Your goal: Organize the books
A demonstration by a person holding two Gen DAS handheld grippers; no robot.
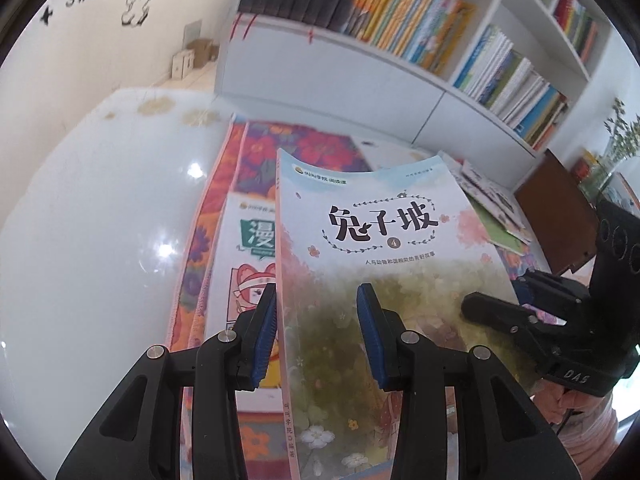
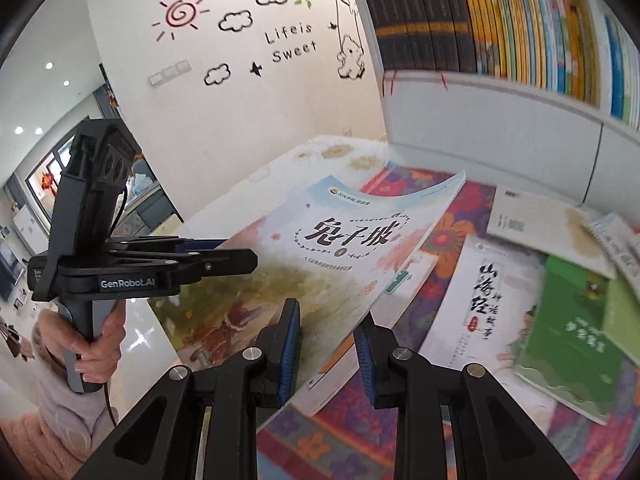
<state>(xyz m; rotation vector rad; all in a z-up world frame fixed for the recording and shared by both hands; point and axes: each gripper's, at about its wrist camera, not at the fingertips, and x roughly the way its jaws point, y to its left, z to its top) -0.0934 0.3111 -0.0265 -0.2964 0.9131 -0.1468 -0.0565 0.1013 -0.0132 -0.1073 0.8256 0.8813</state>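
Pale book (image 1: 380,240) gripped between left tool (image 1: 316,332) and right tool (image 2: 328,344), tilted, long axis toward bookshelf (image 1: 400,80)

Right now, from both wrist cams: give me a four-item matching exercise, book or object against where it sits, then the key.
Things
1. meadow-cover book
2. green book
3. dark volumes
4. cardboard boxes

Places
A. lying flat on the floral cloth
B. on the floor by the far wall
C. lifted off the table, tilted
D. standing upright on the white shelf

Pairs: 1-C, 2-A, 3-D, 4-B
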